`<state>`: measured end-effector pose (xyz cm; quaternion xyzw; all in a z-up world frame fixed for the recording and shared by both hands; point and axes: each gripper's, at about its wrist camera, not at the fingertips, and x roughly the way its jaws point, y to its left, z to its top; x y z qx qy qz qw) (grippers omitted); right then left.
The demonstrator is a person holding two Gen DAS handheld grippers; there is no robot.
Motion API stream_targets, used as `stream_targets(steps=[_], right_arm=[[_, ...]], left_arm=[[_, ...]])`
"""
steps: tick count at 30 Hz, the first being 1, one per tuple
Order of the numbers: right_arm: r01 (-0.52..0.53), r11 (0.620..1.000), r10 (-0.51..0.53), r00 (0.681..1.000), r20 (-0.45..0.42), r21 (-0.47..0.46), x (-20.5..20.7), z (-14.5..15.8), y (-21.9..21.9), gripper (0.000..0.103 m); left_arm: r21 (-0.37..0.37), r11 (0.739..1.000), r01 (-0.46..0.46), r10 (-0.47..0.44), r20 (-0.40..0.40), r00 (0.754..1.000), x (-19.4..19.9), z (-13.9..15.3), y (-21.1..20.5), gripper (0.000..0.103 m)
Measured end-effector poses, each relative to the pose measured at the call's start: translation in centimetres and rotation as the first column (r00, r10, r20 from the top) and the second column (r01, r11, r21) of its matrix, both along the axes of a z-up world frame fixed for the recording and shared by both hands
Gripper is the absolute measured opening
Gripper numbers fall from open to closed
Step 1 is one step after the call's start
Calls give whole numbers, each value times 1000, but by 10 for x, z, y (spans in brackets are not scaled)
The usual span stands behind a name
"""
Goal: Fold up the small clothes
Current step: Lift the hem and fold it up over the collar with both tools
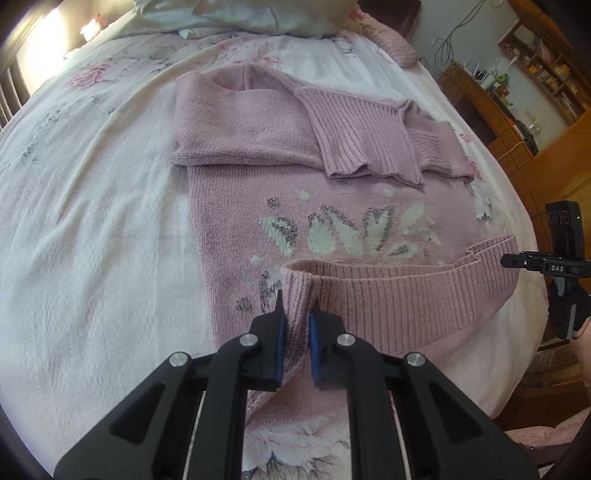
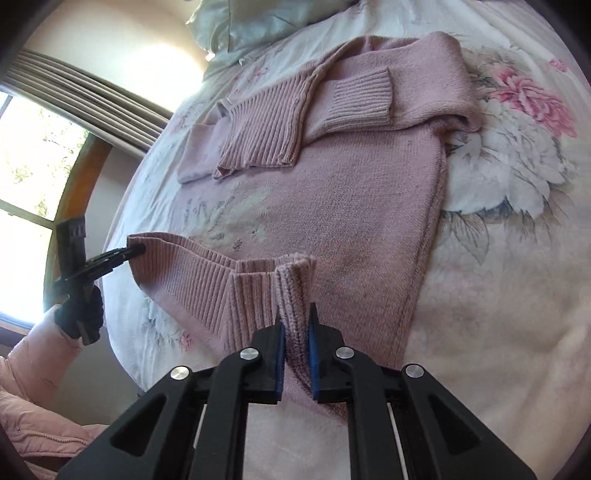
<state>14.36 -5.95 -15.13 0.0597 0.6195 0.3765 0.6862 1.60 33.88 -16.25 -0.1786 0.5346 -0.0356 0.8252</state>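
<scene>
The pink sweater lies flat on the floral bedspread, filling the middle of the left wrist view, with its sleeves folded across the chest up at 12 o'clock. The ribbed hem is lifted off the bed at both corners.

The left gripper sits at 6 o'clock in its own camera, jaws drawn in narrow, blue pads pressed on either side of a pinched ridge of hem that stands up between them. The knit bunches into a fold right at the fingertips.

Over at 3 o'clock in that same view, the right gripper reaches in from the bed's edge, and the far end of the hem runs toward its tip. From this angle you cannot tell whether it touches the knit.

In the right wrist view, the right gripper is also at 6 o'clock, jaws narrow, blue pads clamped on a raised tuck of ribbed hem. The hem stretches from there to 9 o'clock, where the left gripper bites its other corner, held by a dark-gloved hand with a pink padded sleeve behind it.

Between the two grips the hem hangs in a shallow sag above the sweater's body. The knitted white flower pattern shows just beyond the raised hem. A pale pillow sits at the bed's far end at 12 o'clock, and wooden shelves stand at 2 o'clock.
</scene>
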Motion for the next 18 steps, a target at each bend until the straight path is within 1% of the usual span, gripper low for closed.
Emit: stream_targets(steps=[4,6,8,11,14,16,18], right_arm=[[55,998,-55,998,-34,23,-13,0,-25,10],[77,996,-75,996,-38,53,-13,5,-32,9],[100,990,-98,995,-17,102,-6,19,-36,9],[123,978,-131,991,35,167,14,47,-37,9],[126,968,-147,985,85,217,43,74,-33,9],[124,966,-154,981,120,228,68,88,-26,9],[122,966,-159,975,154,227,94,97,-15,9]], left_arm=[[-4,1000,3,-3,6,1000,-18,4,-7,9],[-6,1000,-10,11,37,999,-20,15,-4,8],[-12,999,-32,32,91,995,-14,32,1,8],[-5,999,-54,54,180,982,5,64,11,8],[-7,998,-61,61,254,965,35,92,21,8],[-4,997,-74,71,290,954,59,102,30,8],[17,996,-93,83,319,944,86,107,40,8]])
